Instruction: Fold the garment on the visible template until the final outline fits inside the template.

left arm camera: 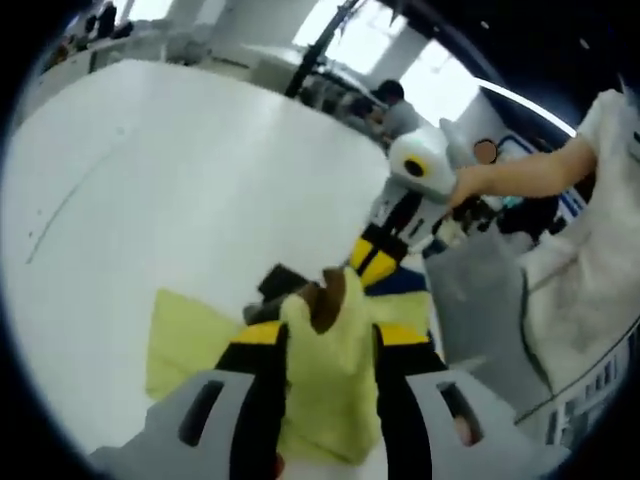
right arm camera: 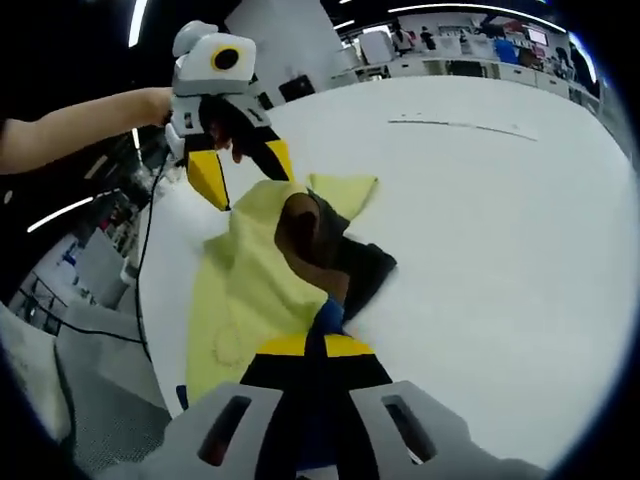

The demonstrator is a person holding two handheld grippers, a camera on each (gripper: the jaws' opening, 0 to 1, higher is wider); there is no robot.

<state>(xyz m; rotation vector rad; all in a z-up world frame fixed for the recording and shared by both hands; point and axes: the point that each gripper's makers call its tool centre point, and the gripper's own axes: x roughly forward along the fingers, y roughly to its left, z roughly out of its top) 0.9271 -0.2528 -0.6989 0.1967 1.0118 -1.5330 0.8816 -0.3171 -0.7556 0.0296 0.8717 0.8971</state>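
A pale yellow garment (left arm camera: 200, 335) with a brown and dark patch (left arm camera: 325, 300) lies bunched on the white table (left arm camera: 200, 150). My left gripper (left arm camera: 330, 335) is open, its jaws wide apart on either side of a raised fold of the yellow cloth. In the right gripper view the left gripper (right arm camera: 250, 190) straddles the far edge of the garment (right arm camera: 250, 290). My right gripper (right arm camera: 322, 335) is shut on the garment's blue and dark part (right arm camera: 328, 312). In the left gripper view the right gripper (left arm camera: 372, 262) is seen with its yellow tips together at that blue cloth (left arm camera: 405, 282).
A person's bare forearm (left arm camera: 530, 170) and white clothing (left arm camera: 590, 270) are on the right. The tabletop (right arm camera: 480, 220) stretches wide beyond the garment. A faint dark line (right arm camera: 460, 125) is drawn on it. Desks and people are in the background.
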